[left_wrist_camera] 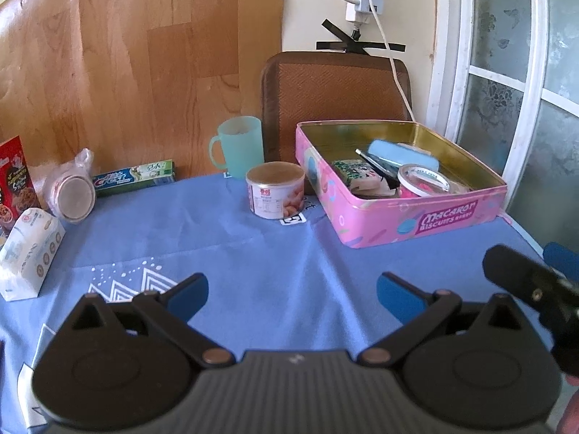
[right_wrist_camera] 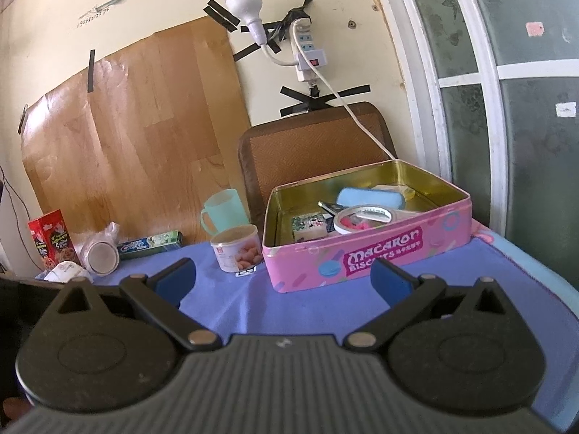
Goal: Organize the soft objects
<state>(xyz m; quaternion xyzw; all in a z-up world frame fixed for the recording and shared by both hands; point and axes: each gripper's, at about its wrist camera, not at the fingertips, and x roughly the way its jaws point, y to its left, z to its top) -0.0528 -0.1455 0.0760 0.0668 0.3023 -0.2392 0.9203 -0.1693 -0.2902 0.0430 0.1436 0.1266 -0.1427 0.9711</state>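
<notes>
A pink Macaron biscuit tin (left_wrist_camera: 434,218) (right_wrist_camera: 376,253) stands open on the blue tablecloth at the right. Inside lie a light blue soft pad (left_wrist_camera: 401,153) (right_wrist_camera: 369,199), a small patterned packet (left_wrist_camera: 356,173) (right_wrist_camera: 311,226), a pink round tub with a white lid (left_wrist_camera: 421,181) (right_wrist_camera: 363,218) and a dark pen. A white tissue pack (left_wrist_camera: 30,253) (right_wrist_camera: 67,271) sits at the left. My left gripper (left_wrist_camera: 292,294) is open and empty above the cloth. My right gripper (right_wrist_camera: 284,278) is open and empty in front of the tin.
A peanut can (left_wrist_camera: 275,190) (right_wrist_camera: 239,247), a mint mug (left_wrist_camera: 239,144) (right_wrist_camera: 224,211), a toothpaste box (left_wrist_camera: 134,177) (right_wrist_camera: 152,246), a bagged round jar (left_wrist_camera: 72,191) (right_wrist_camera: 99,251) and a red cereal box (left_wrist_camera: 14,184) (right_wrist_camera: 52,238) stand along the back. A brown chair back (left_wrist_camera: 333,94) is behind.
</notes>
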